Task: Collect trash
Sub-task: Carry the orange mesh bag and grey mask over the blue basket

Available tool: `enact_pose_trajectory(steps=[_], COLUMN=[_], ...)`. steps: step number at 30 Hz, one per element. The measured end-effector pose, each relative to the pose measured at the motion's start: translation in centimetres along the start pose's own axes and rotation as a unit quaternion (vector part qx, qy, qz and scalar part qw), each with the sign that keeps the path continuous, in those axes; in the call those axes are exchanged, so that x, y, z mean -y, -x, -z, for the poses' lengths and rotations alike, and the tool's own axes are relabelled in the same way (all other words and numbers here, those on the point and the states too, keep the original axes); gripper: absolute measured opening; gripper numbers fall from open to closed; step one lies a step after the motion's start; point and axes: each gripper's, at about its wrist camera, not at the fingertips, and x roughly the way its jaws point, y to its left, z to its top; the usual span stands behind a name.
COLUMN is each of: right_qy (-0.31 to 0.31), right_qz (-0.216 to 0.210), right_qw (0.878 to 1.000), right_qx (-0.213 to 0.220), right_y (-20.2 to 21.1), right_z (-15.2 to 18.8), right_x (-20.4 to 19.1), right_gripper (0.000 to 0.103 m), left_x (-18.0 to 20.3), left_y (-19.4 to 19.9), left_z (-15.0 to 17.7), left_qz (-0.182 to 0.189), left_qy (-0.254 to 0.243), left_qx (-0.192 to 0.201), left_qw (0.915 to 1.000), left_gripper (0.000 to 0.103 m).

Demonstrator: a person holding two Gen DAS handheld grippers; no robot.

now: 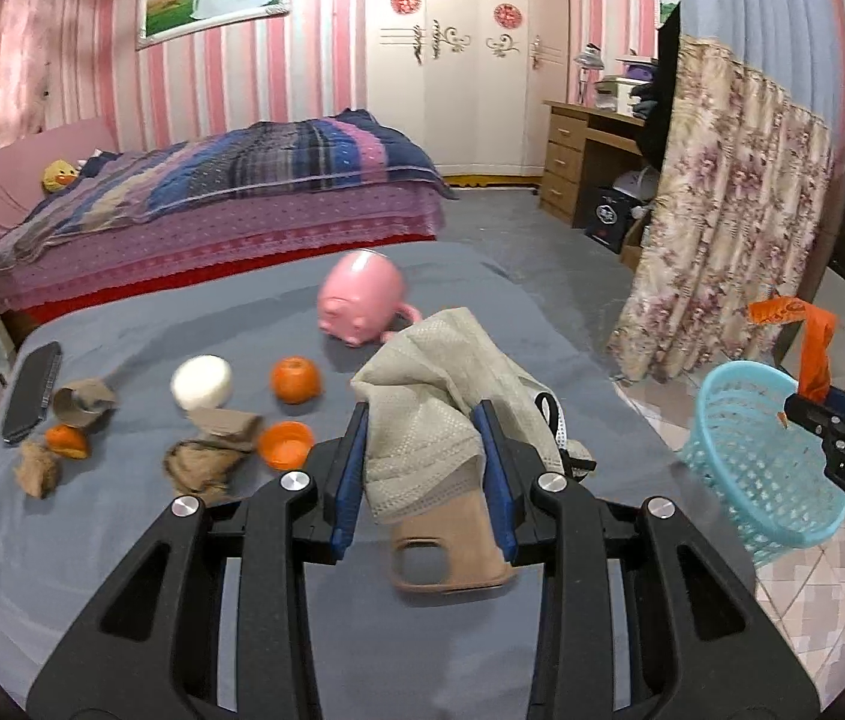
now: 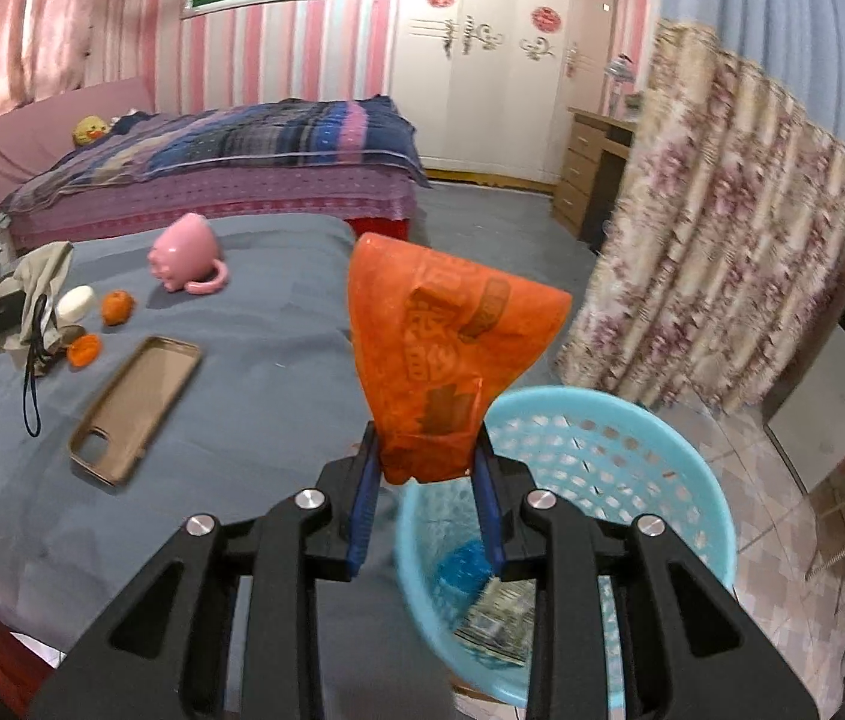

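Gripping a beige cloth (image 1: 422, 414), the left gripper (image 1: 427, 468) is closed on the bunched fabric, which rises between its blue pads and drapes to the right. Below the cloth a tan phone case (image 1: 452, 558) lies flat on the grey tabletop (image 1: 122, 540).

The right gripper (image 2: 427, 480) is closed on an orange plastic wrapper (image 2: 440, 348), which stands up above the pads. This gripper is positioned at the near left rim of the blue mesh basket (image 2: 632, 480), which stands on the tiled floor to the right of the tabletop. Blue and printed packets lie in the bottom of the basket.

On the left part of the tabletop, in the left wrist view:
- a black phone (image 1: 32, 393) at the far left
- crumpled brown paper scraps (image 1: 206, 462) and a cardboard tube (image 1: 83, 405)
- pieces of orange peel (image 1: 285, 443)
- a whole orange (image 1: 296, 380), just right of a white roll (image 1: 201, 382)

A pink pig-shaped mug (image 1: 362, 300) lies on its side further away, near the far edge
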Motion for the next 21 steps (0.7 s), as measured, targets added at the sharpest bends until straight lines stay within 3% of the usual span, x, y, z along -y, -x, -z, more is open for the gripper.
enact_pose_trajectory(steps=[21], right_qy=[-0.069], right_qz=[0.062], right_qw=[0.996], right_qx=[-0.014], right_y=[0.2], right_z=[3.6], right_x=[8.9], right_gripper=[0.029], left_x=[12.2], left_y=[-3.6], left_z=[0.4], left_qz=[0.064], left_qy=[-0.059], left_qx=[-0.015], left_qw=[0.9961], left_gripper=[0.033])
